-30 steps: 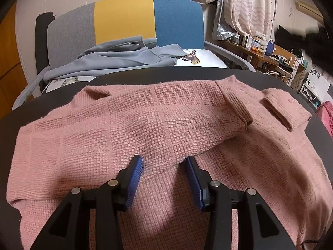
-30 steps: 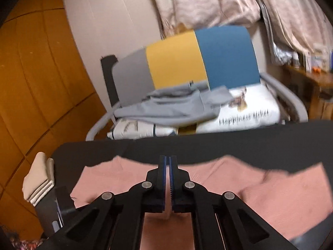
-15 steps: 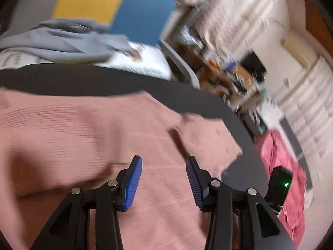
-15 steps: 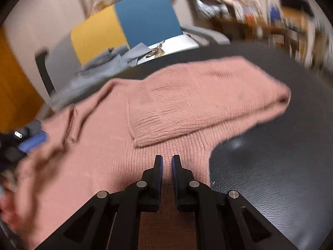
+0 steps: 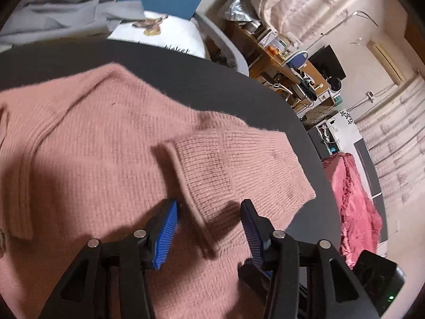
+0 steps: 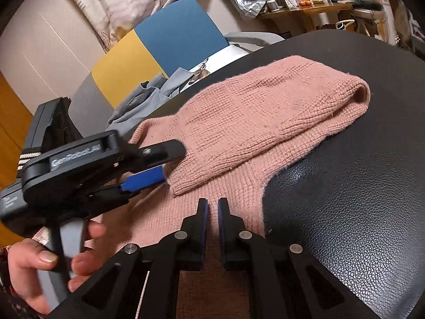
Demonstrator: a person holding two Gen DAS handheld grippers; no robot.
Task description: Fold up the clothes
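A pink knitted sweater (image 5: 101, 146) lies spread on a black leather table (image 5: 212, 85). One sleeve (image 5: 239, 164) is folded back over the body, its ribbed cuff edge between my open left gripper (image 5: 209, 212) fingers. In the right wrist view the folded sleeve (image 6: 265, 117) runs to the right, and the left gripper (image 6: 170, 159) straddles its cuff end, open. My right gripper (image 6: 213, 207) hovers low over the sweater's body near its edge, jaws nearly closed with a narrow gap and nothing between them.
A grey, yellow and blue chair (image 6: 159, 42) stands behind the table with a grey garment (image 6: 148, 98) and a white cushion (image 5: 159, 34) on it. A cluttered desk (image 5: 287, 61) and a red blanket (image 5: 356, 207) are to the right. Bare table (image 6: 358, 186) lies to the right of the sweater.
My left gripper swung right from the sweater's body to the folded sleeve's cuff. My right gripper moved over the sweater's right part and opened a narrow gap.
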